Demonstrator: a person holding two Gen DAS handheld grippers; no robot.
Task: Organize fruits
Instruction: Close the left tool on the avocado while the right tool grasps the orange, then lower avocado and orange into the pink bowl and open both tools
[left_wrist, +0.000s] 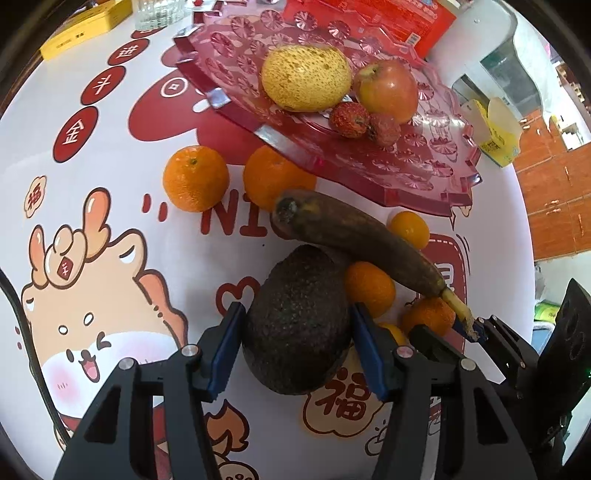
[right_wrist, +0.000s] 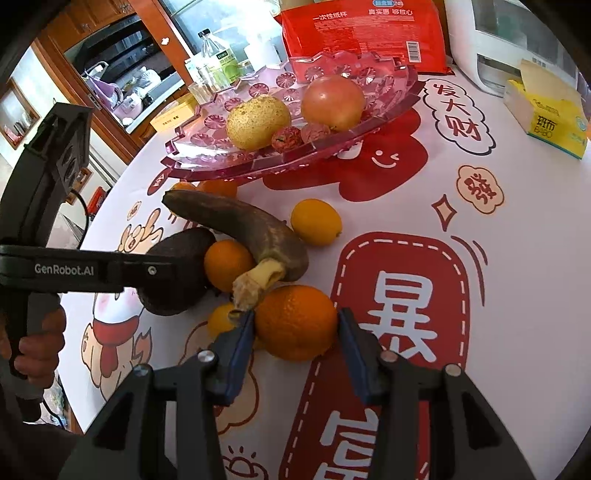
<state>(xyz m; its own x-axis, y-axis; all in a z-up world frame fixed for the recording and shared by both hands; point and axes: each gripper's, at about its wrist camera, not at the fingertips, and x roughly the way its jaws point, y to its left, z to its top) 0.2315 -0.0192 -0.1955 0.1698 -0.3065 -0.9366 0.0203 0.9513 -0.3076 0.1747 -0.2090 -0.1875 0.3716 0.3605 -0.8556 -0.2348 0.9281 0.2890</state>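
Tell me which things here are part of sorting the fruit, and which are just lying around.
Part of the job: avocado between the left gripper's fingers, orange between the right gripper's fingers, banana, pear, apple, lychees, tray.

Lying about: red packet, tissue box, bottle.

Left gripper (left_wrist: 295, 343): jaws spread wide, fingers low over the table. Right gripper (right_wrist: 297, 350): jaws also spread, level beside it. Person's hand (right_wrist: 35, 350) grips left handle.
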